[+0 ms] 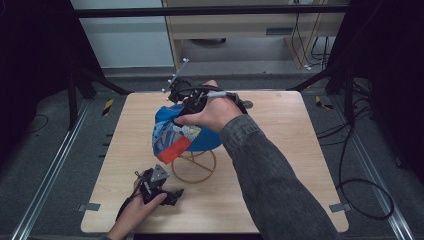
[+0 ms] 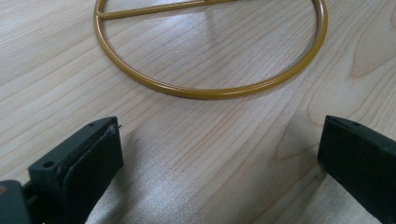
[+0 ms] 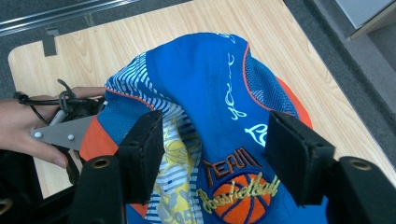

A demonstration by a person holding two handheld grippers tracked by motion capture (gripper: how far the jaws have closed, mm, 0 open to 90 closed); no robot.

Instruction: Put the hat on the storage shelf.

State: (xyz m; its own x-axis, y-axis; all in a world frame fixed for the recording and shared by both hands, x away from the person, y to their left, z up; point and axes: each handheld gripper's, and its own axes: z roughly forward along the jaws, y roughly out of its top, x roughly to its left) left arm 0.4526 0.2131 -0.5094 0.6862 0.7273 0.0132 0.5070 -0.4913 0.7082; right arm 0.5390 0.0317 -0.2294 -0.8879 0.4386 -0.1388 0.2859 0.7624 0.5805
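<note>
Right tongs [image 3: 215, 154] spread over the blue cap [image 3: 219, 93], perhaps touching; left tongs [image 2: 219, 158] released.

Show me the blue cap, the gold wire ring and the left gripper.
blue cap [image 3: 219, 93], right gripper view, crown panel.
gold wire ring [image 2: 205, 92], left gripper view, near rim.
left gripper [image 1: 176, 194], high view, between its jaws.

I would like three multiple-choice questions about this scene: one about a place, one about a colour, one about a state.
1. Where is the left gripper?
A. on the cap
B. low at the table's near edge, before the stand
C. beyond the table

2. What colour is the wire stand?
A. golden yellow
B. green
C. white

3. How are the right gripper fingers?
A. shut tight
B. apart over the blue cap
C. holding the stand

Answers: 1 B, the high view shows it there; 2 A, its ring is yellow; 3 B, the cap lies between the separated fingers.
</note>
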